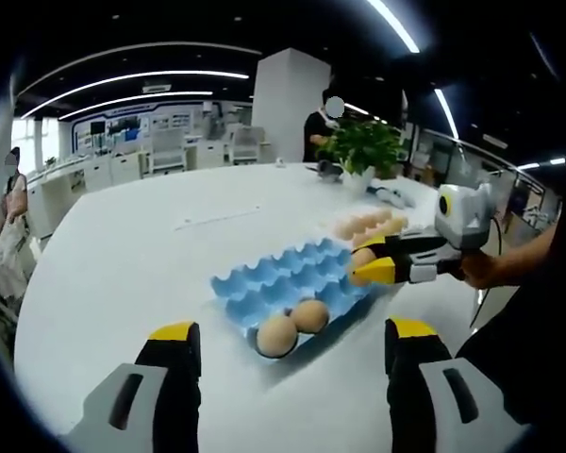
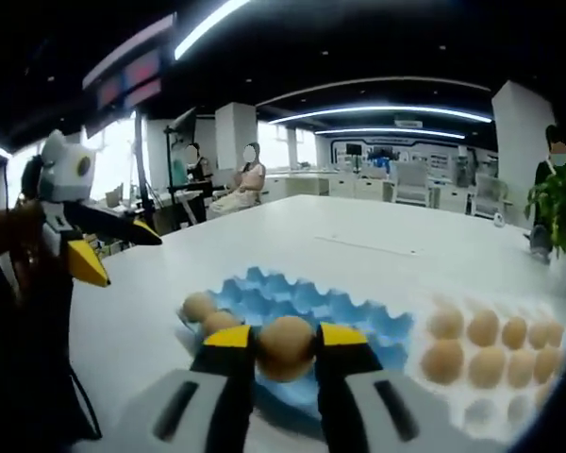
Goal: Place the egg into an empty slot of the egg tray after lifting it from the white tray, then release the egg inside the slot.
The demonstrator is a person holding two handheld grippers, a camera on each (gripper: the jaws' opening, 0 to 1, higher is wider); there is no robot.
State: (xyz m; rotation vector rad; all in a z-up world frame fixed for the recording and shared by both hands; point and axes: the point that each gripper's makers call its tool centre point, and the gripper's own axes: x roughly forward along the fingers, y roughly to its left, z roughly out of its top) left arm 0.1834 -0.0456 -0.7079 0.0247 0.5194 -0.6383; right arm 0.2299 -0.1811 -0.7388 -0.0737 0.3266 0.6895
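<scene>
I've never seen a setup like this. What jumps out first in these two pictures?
First, the egg pinched between the yellow-tipped jaws of the right gripper, held just above the blue egg tray. That tray lies on a big white table with two eggs already sitting at one end. Beside it, the white tray holds rows of more eggs, and the left gripper hangs open nearby.

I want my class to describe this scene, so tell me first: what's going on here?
A person is working with two handheld grippers at a white table. The right gripper is shut on an egg and holds it over the blue egg tray, which already has two eggs at one end. More eggs sit in the white tray beside it. The left gripper is open and holds nothing. The egg has not been released yet.
</scene>
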